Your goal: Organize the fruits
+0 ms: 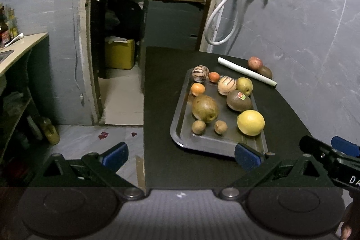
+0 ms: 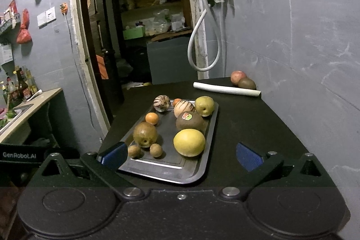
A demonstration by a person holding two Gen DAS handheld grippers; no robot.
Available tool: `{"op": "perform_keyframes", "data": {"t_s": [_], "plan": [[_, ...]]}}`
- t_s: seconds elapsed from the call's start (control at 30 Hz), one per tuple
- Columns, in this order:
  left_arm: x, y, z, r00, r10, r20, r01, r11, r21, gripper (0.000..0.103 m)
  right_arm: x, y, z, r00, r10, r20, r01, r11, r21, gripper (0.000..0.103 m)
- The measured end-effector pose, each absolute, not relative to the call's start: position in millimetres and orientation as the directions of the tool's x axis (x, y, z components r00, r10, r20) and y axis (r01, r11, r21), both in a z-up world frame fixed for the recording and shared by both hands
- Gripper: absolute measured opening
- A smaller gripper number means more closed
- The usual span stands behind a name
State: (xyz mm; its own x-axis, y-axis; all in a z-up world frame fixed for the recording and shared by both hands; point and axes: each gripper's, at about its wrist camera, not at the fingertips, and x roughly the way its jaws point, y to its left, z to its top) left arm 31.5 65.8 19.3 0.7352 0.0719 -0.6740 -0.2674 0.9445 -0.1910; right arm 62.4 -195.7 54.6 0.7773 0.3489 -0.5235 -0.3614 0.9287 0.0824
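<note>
1. My left gripper (image 1: 180, 155) hangs wide apart and empty over the near left edge of the black surface (image 1: 162, 105); my right gripper (image 2: 180, 155) is likewise spread, holding nothing, its fingers framing the near end of the dark metal tray (image 2: 171, 172).
2. On the tray's left side lie a small orange citrus (image 2: 151, 118), a brownish-green round pear (image 2: 145, 134) and two little brown kiwis (image 2: 144, 150). All look firm; I judge the kiwis light and apt to roll.
3. To the right sit a large yellow round fruit (image 2: 189, 142) and a stickered brown fruit (image 2: 189, 122). These seem heavier and smooth, so I would clamp across the widest middle, gently.
4. Far right, off the tray, a red apple (image 2: 238, 77) and a brown fruit (image 2: 247, 84) touch behind a white rolled sheet (image 2: 226, 89).
</note>
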Motion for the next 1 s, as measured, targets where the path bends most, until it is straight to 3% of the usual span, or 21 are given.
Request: {"op": "perform_keyframes", "data": {"t_s": [1.0], "plan": [[-60.3, 47.6, 19.0, 0.741, 0.124, -0.660, -0.312, 0.934, -0.174, 0.102, -5.4, -216.4, 49.6, 0.733, 0.385, -0.561, -0.394, 0.912, 0.113, 0.102]]}}
